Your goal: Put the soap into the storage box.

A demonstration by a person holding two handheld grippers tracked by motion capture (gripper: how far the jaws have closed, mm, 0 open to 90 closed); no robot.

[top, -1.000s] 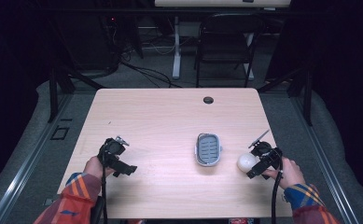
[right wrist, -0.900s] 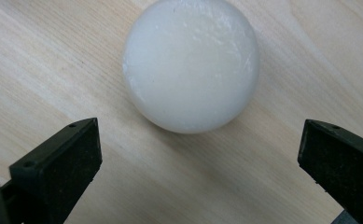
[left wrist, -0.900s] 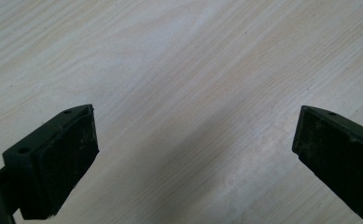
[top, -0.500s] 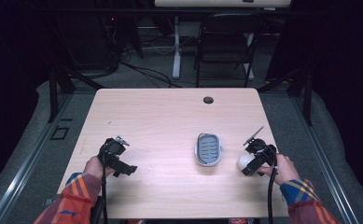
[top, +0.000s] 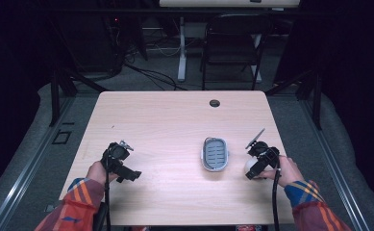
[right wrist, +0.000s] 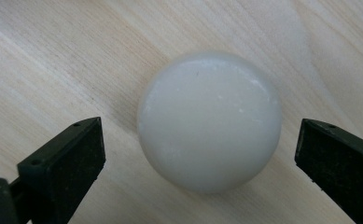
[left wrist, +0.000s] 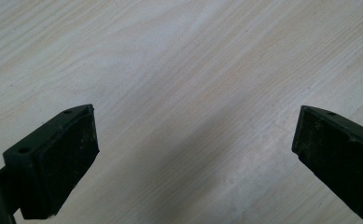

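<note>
Now right tongs (right wrist: 200, 158) straddle white soap (right wrist: 209, 121), untouched.

Left gripper (top: 118, 162) and right gripper (top: 260, 161): black hand-held bodies, each with a black cable trailing back along the forearm toward the table edge. A thin grey plate stands on top of the right gripper; a small pale metallic fitting sits on top of the left. In both gripper views the jaws are matte black, wedge-shaped blocks with flat, scuffed, dust-flecked inner pads and a small round hole near each outer corner. The person's sleeves (top: 77, 204) are orange-red with blue and yellow striped cuffs.
</note>
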